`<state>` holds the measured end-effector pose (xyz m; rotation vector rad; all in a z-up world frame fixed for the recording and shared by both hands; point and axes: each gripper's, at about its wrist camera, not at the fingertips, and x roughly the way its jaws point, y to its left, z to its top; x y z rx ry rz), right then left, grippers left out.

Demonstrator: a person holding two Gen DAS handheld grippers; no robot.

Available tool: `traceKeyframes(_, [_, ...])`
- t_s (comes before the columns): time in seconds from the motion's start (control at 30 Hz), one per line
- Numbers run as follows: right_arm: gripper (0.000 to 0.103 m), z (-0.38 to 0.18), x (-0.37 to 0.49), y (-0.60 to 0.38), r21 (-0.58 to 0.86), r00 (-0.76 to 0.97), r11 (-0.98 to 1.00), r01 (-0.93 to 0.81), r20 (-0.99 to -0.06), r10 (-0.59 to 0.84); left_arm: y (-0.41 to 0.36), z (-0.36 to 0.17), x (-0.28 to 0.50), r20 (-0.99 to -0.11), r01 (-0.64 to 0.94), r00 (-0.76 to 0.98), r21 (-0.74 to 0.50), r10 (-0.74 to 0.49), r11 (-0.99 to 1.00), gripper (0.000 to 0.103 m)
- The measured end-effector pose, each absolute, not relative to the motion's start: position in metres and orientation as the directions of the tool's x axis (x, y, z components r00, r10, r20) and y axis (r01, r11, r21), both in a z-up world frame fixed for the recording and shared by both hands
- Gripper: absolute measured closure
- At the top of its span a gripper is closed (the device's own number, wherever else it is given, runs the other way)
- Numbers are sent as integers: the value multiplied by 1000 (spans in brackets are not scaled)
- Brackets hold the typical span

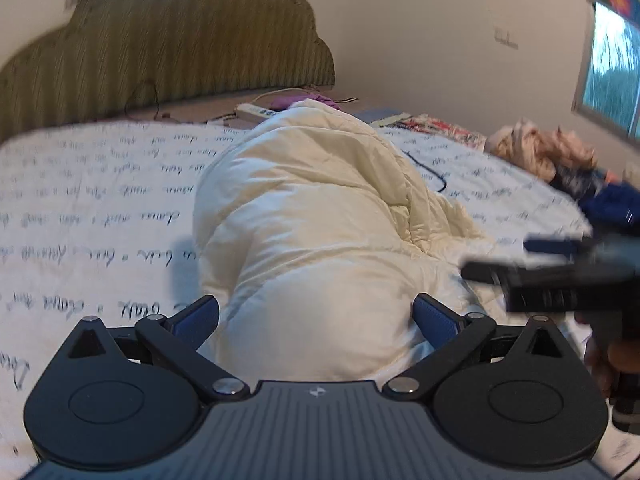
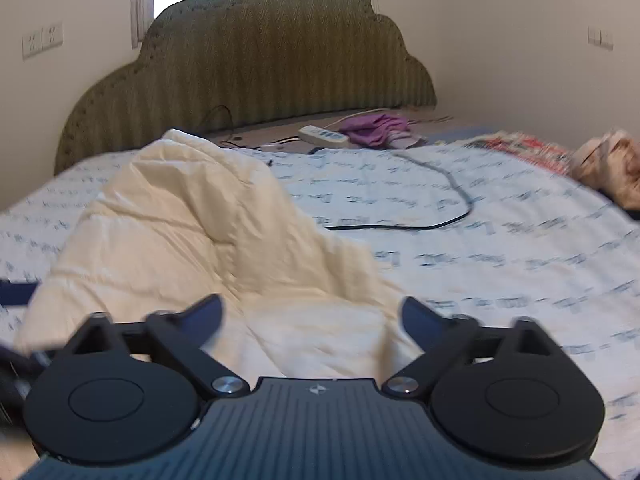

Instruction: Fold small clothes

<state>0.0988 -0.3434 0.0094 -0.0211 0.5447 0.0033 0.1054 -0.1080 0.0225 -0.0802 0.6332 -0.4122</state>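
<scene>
Both jaws wide, nothing held: left hand-held gripper (image 1: 316, 316) & right hand-held gripper (image 2: 312, 316) hang over cream padded garment (image 1: 304, 216) on bed (image 1: 80, 200) (script-print sheet).

Crinkled cream quilted cloth garment (image 1: 304, 216) on a smooth printed bedsheet (image 2: 500, 264).

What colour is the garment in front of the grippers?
Cream, plain, no print: the garment shows best in the left wrist view.

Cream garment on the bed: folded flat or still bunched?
Bunched: the cream garment humps up in loose creases on the bedsheet, with no flat, squared edges.
</scene>
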Motion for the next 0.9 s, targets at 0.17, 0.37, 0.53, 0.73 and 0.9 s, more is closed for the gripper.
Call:
traceKeyframes(0.17, [0, -7, 85, -380, 137, 788, 990, -45, -604, 119, -58, 6, 126, -556, 304, 592, -516, -583, 801, 0])
traceKeyframes(0.37, [1, -46, 90, -426, 543, 721, 839, -17, -575, 387, -48, -32, 145, -520, 215, 431, -734, -737, 644, 0])
traceKeyframes(0.53, [16, -51, 88, -420, 604, 724, 794, -71, -516, 458, -57, -36, 143, -505, 230, 450, -732, -737, 642, 0])
traceKeyframes(0.73, [49, -54, 94, -400, 631, 723, 771, -85, -493, 483, -69, -22, 131, -545, 267, 527, -622, -652, 736, 12])
traceKeyframes(0.9, [57, -51, 86, -391, 606, 749, 790, -95, -480, 457, -74, -13, 125, -560, 284, 553, -570, -617, 771, 26])
